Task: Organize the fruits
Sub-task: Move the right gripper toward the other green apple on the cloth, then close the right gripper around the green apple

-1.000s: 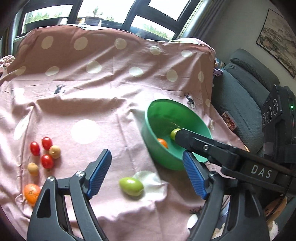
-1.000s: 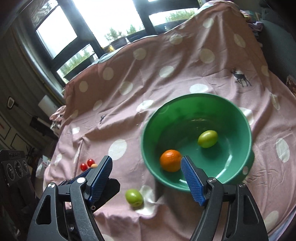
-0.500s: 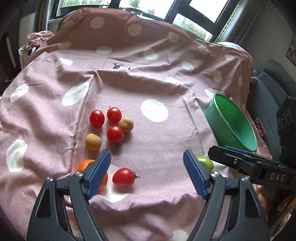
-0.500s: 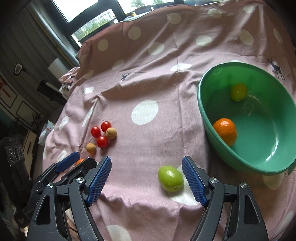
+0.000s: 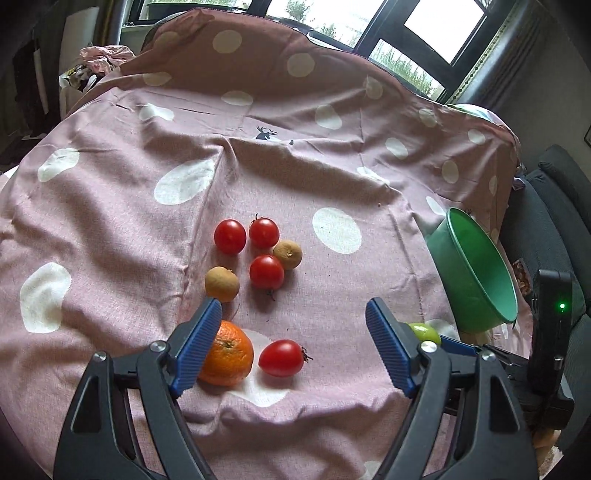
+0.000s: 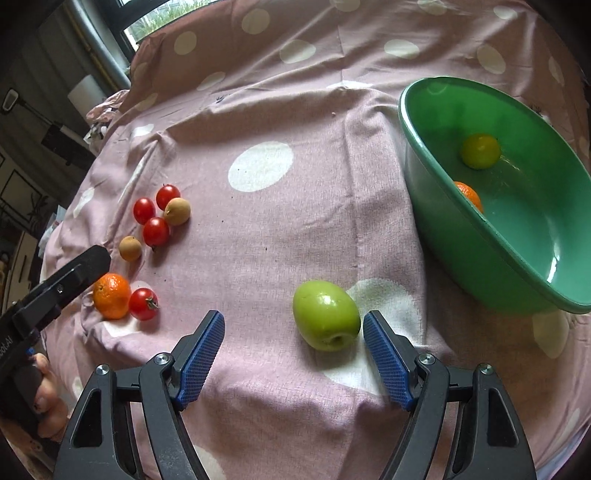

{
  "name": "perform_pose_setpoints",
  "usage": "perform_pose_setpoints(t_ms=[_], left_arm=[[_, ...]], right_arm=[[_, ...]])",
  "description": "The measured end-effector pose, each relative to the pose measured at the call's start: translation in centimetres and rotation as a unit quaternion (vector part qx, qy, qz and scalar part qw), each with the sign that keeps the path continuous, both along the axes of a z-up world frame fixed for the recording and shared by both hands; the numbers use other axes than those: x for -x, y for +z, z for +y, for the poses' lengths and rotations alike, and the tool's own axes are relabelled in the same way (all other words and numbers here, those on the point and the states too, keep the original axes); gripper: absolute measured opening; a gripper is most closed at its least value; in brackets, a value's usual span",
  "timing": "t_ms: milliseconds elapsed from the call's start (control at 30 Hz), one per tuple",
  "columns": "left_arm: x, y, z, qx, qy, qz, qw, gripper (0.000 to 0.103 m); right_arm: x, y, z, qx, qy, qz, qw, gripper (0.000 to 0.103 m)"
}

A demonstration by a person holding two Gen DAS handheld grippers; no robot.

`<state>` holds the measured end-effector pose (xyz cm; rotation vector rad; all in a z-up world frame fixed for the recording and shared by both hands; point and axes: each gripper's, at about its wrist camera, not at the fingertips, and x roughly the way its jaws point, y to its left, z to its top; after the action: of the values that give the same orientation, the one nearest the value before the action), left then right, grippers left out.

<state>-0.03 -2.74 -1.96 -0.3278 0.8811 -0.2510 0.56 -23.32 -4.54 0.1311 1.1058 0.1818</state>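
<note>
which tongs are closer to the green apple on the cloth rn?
Right. The right tongs are open, with the glossy green apple just ahead, nearer the right-hand pad. The left tongs sit over by the round orange and oval red tomato, well off to the apple's side.

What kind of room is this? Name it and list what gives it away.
Most likely a living room at home, not a lab. A grey upholstered armchair stands beside the work surface, large dark-framed windows look onto greenery, and a pink polka-dot household cloth is draped as a cover.
</note>
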Motion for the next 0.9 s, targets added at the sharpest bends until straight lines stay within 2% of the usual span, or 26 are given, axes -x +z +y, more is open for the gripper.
perform_pose_setpoints(t_ms=[67, 267, 333, 433, 600, 733, 900], left_arm=[[0.0, 0.0, 0.0, -0.001, 0.001, -0.001, 1.0, 0.08], [0.0, -0.1, 0.0, 0.0, -0.001, -0.001, 1.0, 0.08], [0.0, -0.1, 0.0, 0.0, -0.001, -0.001, 1.0, 0.08], [-0.1, -0.1, 0.0, 0.0, 0.0, -0.001, 1.0, 0.08], [-0.2, -0.1, 0.1, 0.002, 0.002, 0.0, 1.0, 0.08], [-0.2, 0.0, 0.3, 0.007, 0.005, -0.002, 1.0, 0.08], [-0.4, -0.1, 0.3, 0.005, 0.009, 0.001, 0.9999, 0.079]], right_arm=[[0.0, -0.3, 0.1, 0.007, 0.002, 0.002, 1.0, 0.079], [-0.2, -0.8, 0.1, 0.013, 0.003, 0.002, 1.0, 0.063], [-0.2, -0.8, -0.1, 0.018, -0.001, -0.001, 1.0, 0.049], [-0.3, -0.8, -0.7, 0.012, -0.009, -0.001, 1.0, 0.038], [-0.2, -0.7, -0.9, 0.001, -0.012, -0.003, 1.0, 0.038], [-0.6, -0.4, -0.5, -0.026, -0.006, -0.004, 1.0, 0.038], [-2.3, -0.5, 0.6, -0.067, 0.004, 0.017, 0.998, 0.038]])
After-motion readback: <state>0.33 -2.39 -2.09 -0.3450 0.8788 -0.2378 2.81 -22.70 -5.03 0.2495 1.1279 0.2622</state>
